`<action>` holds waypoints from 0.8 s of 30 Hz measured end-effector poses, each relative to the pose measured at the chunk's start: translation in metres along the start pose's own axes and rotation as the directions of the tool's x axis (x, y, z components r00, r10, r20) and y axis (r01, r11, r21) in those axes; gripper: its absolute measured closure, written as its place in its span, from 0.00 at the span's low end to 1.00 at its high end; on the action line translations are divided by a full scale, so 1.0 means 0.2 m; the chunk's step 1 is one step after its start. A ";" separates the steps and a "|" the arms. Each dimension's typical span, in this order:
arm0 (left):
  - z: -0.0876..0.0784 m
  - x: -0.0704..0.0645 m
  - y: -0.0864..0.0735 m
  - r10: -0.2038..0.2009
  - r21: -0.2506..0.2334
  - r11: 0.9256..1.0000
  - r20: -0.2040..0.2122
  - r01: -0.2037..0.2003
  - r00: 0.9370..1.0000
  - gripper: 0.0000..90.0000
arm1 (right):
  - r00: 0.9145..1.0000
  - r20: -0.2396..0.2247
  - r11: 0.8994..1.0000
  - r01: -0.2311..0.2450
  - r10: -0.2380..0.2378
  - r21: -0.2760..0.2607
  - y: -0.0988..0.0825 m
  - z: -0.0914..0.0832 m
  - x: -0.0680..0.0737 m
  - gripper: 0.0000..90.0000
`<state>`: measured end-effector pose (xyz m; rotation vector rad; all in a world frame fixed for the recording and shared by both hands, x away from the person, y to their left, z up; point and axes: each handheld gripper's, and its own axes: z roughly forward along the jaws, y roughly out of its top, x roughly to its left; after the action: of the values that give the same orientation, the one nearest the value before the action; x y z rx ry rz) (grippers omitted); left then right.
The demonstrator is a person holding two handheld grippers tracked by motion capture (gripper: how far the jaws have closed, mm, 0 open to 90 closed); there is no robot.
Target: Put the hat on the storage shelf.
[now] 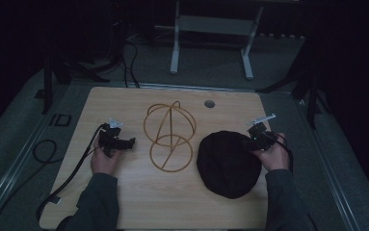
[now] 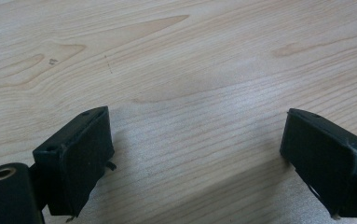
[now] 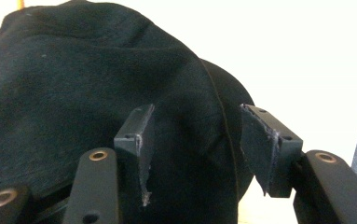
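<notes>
A black cloth hat (image 1: 226,163) lies on the wooden table (image 1: 134,202) at the right. A gold wire stand (image 1: 169,135), made of rings, sits in the middle. My right gripper (image 1: 252,139) is at the hat's right edge. In the right gripper view its jaws stand apart around a raised fold of the hat (image 3: 73,102), with the hat's edge seam between them, and the right gripper (image 3: 195,140) is open. My left gripper (image 1: 126,143) rests left of the stand. Its jaws are wide apart over bare wood, so the left gripper (image 2: 195,154) is open and holds nothing.
A round grommet hole (image 1: 209,103) sits near the table's far edge. A black cable (image 1: 71,173) trails from the left gripper off the table's left side. Beyond the table stands a white frame (image 1: 211,43) on a grey floor.
</notes>
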<state>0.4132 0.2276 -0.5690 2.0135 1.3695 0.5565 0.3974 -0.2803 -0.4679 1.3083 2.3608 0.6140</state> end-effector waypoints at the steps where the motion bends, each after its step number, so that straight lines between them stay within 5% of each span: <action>1: 0.00 0.00 0.00 0.000 0.000 1.000 0.000 0.000 1.000 0.10 | 1.000 0.001 1.000 0.004 -0.004 0.014 0.01 0.02 -0.01 0.50; 11: 0.00 0.00 0.00 0.000 0.000 1.000 0.000 0.000 1.000 0.10 | 0.999 -0.033 0.997 -0.016 0.018 0.075 0.06 0.11 -0.03 0.46; 24: 0.00 0.00 0.00 0.000 0.000 1.000 0.000 0.000 1.000 0.10 | 1.000 -0.008 0.986 0.016 -0.015 0.164 0.12 0.20 -0.02 0.49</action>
<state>0.4132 0.2276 -0.5690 2.0134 1.3696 0.5567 0.4359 -0.2641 -0.4879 1.3557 2.4689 0.4266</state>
